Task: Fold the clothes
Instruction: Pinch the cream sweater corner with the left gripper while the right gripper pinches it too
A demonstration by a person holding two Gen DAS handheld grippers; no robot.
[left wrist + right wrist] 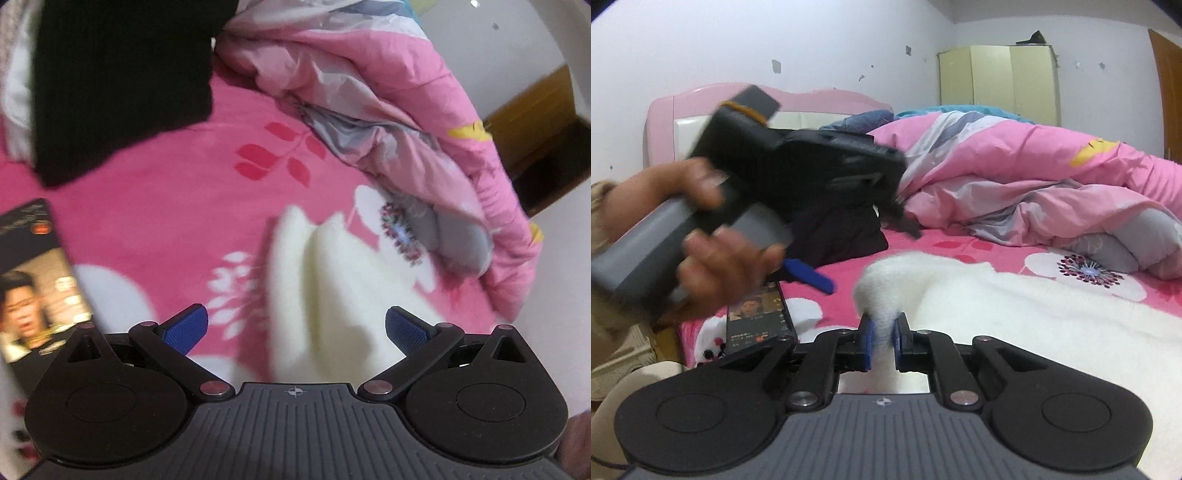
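The right gripper (883,339) has its jaws clamped on a raised fold of the white fleece garment (1015,314), which spreads over the lower right of the right wrist view on the pink bed sheet (979,247). The left gripper (295,326) hangs with jaws wide apart, nothing between them, above the same garment (325,280) at lower centre. A phone (33,273) lies at the left edge, a black garment (122,81) upper left, a rumpled pink duvet (388,92) upper right.

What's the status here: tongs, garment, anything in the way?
Left tongs open, above the bed. Right tongs shut on white fleece garment. Phone lies beside the garment; black garment beyond.
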